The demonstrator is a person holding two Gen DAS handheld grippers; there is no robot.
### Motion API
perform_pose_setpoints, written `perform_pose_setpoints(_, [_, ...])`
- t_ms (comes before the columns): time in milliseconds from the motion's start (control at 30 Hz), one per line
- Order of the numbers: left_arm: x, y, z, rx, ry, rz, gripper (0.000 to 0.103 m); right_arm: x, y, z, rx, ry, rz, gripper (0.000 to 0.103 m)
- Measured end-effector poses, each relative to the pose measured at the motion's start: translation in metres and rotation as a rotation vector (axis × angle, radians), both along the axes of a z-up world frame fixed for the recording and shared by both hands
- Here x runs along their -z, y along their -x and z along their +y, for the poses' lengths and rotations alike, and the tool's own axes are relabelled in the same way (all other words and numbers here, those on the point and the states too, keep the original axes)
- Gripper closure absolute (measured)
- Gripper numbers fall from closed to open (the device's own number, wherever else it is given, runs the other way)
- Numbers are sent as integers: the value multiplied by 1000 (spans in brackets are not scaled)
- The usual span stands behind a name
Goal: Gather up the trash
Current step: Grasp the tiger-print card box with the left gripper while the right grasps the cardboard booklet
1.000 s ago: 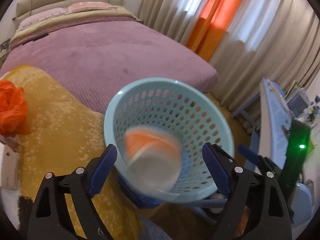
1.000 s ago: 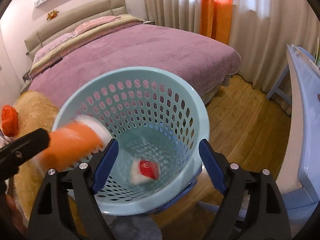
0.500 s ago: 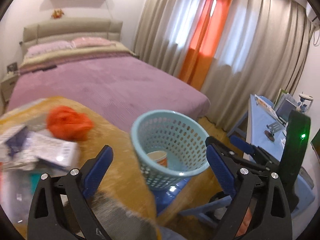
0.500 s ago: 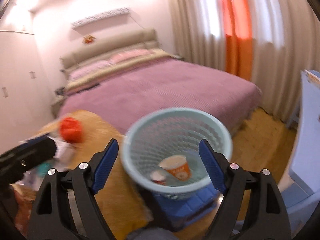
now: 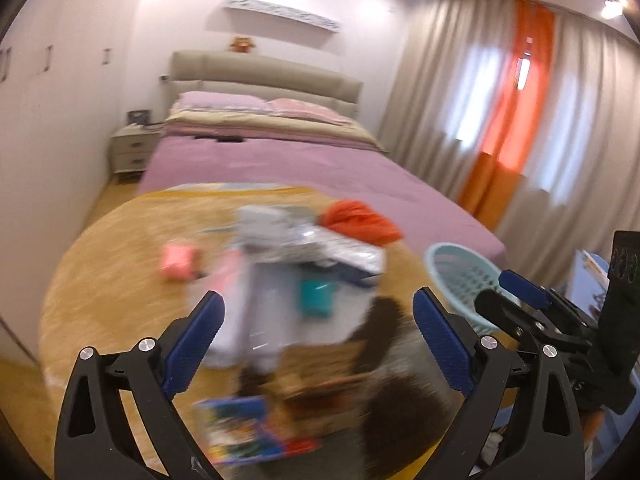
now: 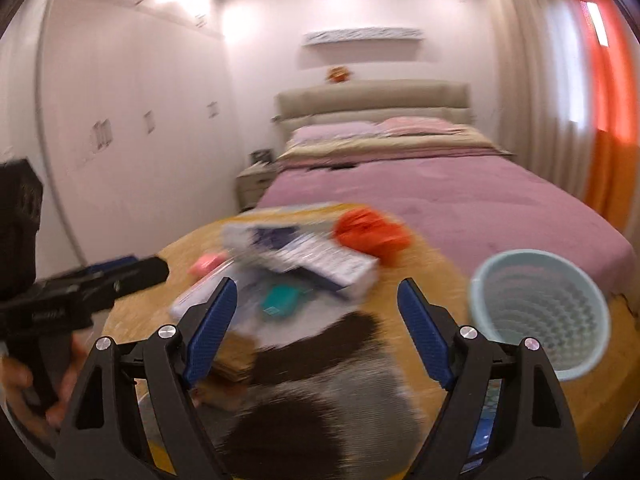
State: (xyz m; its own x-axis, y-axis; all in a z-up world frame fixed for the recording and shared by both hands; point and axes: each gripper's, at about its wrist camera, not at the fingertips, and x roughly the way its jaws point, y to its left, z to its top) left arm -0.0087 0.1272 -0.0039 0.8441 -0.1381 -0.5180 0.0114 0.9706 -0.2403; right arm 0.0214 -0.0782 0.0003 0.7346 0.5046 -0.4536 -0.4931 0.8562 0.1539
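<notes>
Best to slow down over the blurred litter pile (image 5: pixel 304 264) on the yellow table (image 5: pixel 112 280), pick one piece such as the teal packet (image 6: pixel 280 300) or orange wad (image 6: pixel 372 232), and come down square on it. Left gripper (image 5: pixel 318 340): jaws wide apart, just opened further, empty. Right gripper (image 6: pixel 316 332): also apart, holding nothing. Basket (image 6: pixel 540 312) waiting off the table's right edge.

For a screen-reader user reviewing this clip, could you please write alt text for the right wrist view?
The open, empty right hand-held gripper points over a round yellow table strewn with blurred trash: an orange crumpled bag, a white-and-blue package, a teal item. A light blue perforated basket stands at right, a purple bed behind.
</notes>
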Motion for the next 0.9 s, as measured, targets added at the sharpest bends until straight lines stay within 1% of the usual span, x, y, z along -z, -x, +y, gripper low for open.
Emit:
perform_pose_setpoints(100, [8, 8, 28, -54, 23, 27, 11, 12, 5, 24, -68, 27, 30, 25])
perform_pose_setpoints(167, [17, 11, 45, -75, 47, 47, 11, 21, 8, 29, -101, 34, 49, 25])
perform_pose_setpoints(233, [27, 14, 56, -80, 61, 69, 13, 31, 11, 41, -131, 46, 72, 19])
perform_pose_setpoints(300, [40, 13, 63, -68, 79, 104, 20, 41, 11, 46, -164, 68, 95, 17])
perform_pose_setpoints(367, [54, 11, 67, -51, 111, 139, 23, 52, 10, 54, -201, 94, 115, 16])
perform_pose_setpoints(433, [69, 8, 70, -27, 137, 170, 25, 63, 2, 64, -231, 115, 138, 15])
perform_pose_setpoints(500, [83, 1, 70, -3, 156, 211, 31, 70, -7, 69, -257, 121, 170, 14])
perform_pose_setpoints(600, [95, -5, 68, 28, 170, 239, 37, 75, -25, 75, -289, 128, 216, 13])
perform_pose_setpoints(700, [100, -9, 68, 50, 185, 252, 37, 77, -39, 81, -365, 110, 259, 13])
perform_pose_setpoints(767, [103, -10, 73, 73, 219, 258, 37, 80, -44, 85, -411, 95, 291, 13])
perform_pose_setpoints(867, [107, -12, 79, 99, 248, 271, 37, 85, -50, 87, -444, 74, 327, 14])
perform_pose_setpoints(900, [108, -12, 80, 103, 250, 277, 37, 86, -50, 87, -456, 64, 338, 23])
